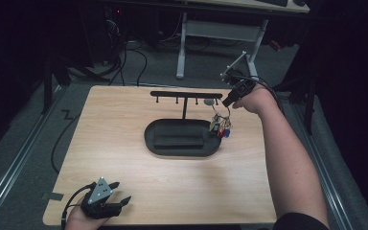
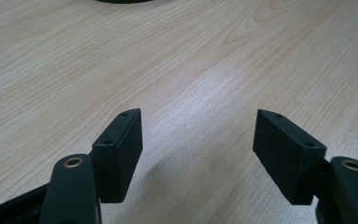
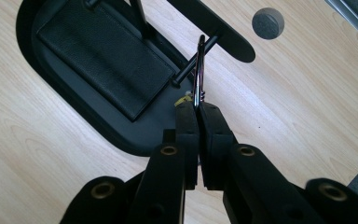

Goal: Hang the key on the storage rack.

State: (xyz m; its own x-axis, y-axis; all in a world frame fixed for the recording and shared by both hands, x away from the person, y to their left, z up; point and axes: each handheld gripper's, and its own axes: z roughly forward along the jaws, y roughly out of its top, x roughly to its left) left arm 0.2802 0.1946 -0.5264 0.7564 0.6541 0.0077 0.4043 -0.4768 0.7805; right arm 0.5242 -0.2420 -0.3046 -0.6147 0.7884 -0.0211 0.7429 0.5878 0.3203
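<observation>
My right gripper [image 1: 226,102] is shut on a metal key ring [image 3: 199,70], seen edge-on between its pads [image 3: 186,119]. A bunch of keys with red and blue tags [image 1: 220,125] hangs below it. The ring's top lies against a peg [image 3: 208,43] at the right end of the black hanger bar [image 1: 187,94]; whether it is hooked on I cannot tell. The bar stands on a post over an oval black tray [image 1: 155,143]. My left gripper [image 1: 120,191] rests at the table's near left corner, jaws open over bare wood [image 2: 198,126].
A small grey round disc [image 3: 267,23] lies on the table just beyond the bar's right end. A rectangular black pad [image 3: 107,60] lies in the tray. Behind the light wooden table [image 1: 124,163] are a white desk frame [image 1: 182,48] and cables on the floor.
</observation>
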